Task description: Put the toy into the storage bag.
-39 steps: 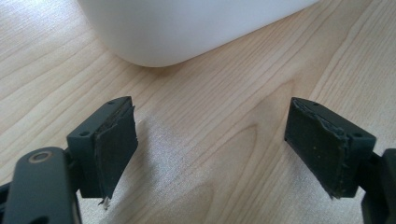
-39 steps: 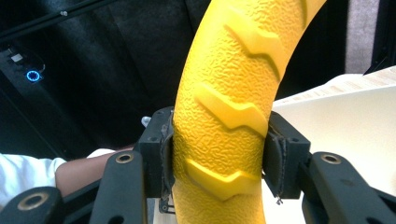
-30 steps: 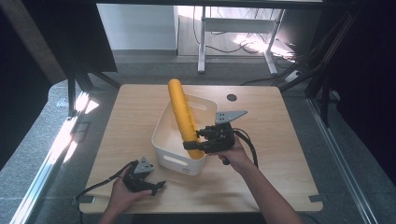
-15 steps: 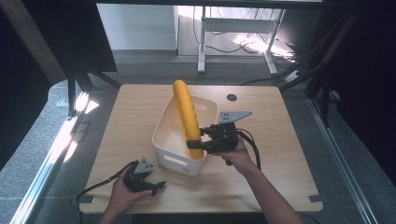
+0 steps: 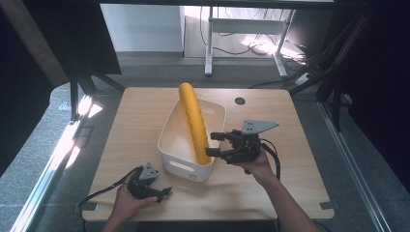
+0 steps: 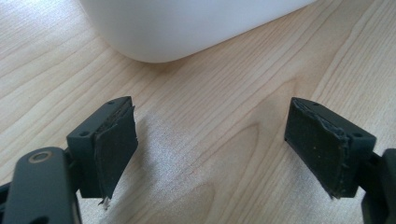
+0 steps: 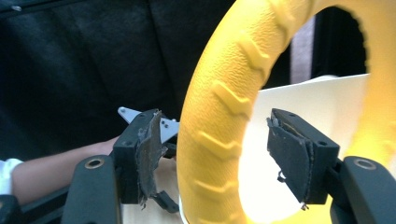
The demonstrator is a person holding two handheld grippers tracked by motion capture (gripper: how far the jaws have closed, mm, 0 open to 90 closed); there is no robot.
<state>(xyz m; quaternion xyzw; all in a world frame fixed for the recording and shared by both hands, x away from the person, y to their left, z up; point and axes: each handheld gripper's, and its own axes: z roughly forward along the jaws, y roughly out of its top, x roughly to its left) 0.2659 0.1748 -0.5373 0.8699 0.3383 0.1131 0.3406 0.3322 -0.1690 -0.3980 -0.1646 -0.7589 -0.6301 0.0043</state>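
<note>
**Yellow ring let go, left standing in the white bin**

A person works at a wooden bench (image 5: 300, 164) with a hand-held gripper in each hand. The right gripper (image 5: 218, 143) sits just right of a white plastic bin (image 5: 170, 145) in the middle of the bench. Its jaws have just been opening: a second ago they pinched the lower part of a yellow ring (image 5: 194, 121); now they stand about half open, one on each side of the ring's band, and in the right gripper view a gap shows between each pad and the ring (image 7: 219, 135). The ring stands on edge in the bin, leaning against its wall, its top rising well above the rim. This looks like a release, so the placing seems nearly done.

The left gripper (image 5: 159, 192) rests near the front left edge of the bench, beside the bin's near corner (image 6: 187, 28), jaws wide apart and holding nothing.

The ring's band lies between the right jaws, so pulling back carelessly could catch it. The bench is otherwise bare; a cable port (image 5: 240, 101) sits near the far edge.
</note>
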